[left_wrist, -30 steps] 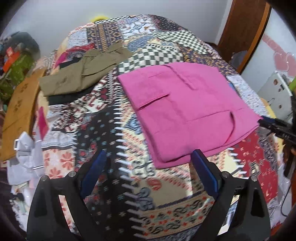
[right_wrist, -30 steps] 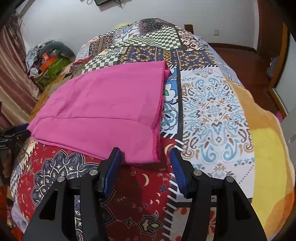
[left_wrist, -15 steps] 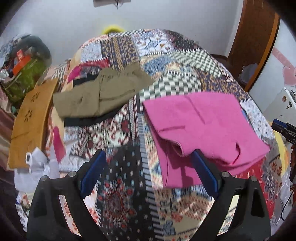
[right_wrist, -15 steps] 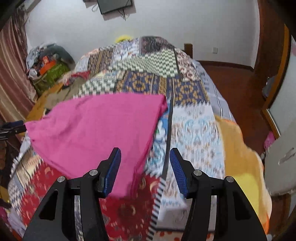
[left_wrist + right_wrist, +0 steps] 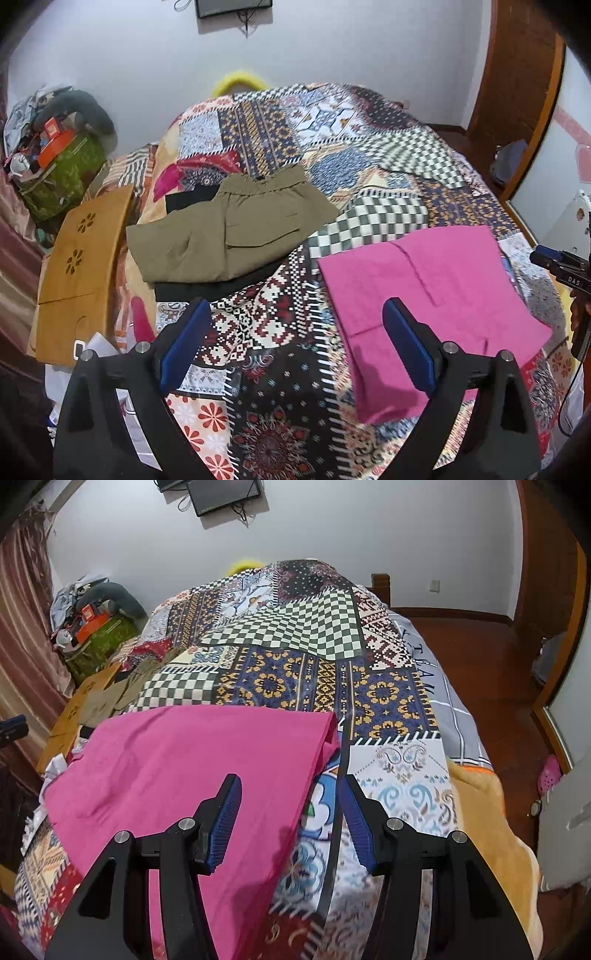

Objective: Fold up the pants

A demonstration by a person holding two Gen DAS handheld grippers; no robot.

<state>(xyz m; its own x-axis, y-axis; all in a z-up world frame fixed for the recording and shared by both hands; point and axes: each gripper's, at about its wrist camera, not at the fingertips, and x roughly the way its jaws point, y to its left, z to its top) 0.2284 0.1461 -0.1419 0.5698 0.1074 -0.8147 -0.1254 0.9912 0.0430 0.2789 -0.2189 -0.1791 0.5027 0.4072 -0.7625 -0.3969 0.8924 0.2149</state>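
Observation:
The pink pants (image 5: 428,295) lie folded into a flat rectangle on the patchwork bedspread (image 5: 280,325); they also show in the right wrist view (image 5: 192,775). My left gripper (image 5: 295,343) is open and empty, above the bedspread just left of the pants' near left edge. My right gripper (image 5: 290,823) is open and empty, over the pants' near right edge. The right gripper's tip also shows at the right edge of the left wrist view (image 5: 557,264).
Folded olive pants (image 5: 232,229) lie on a black garment (image 5: 221,284) further back left on the bed. A wooden board (image 5: 77,269) and a cluttered pile (image 5: 55,147) stand left of the bed. An orange blanket (image 5: 491,823) drapes over the bed's right side.
Both grippers have lifted and drawn back from the pink pants. The pants, flat a second ago and briefly raised and bunched, now lie flat as a folded rectangle.

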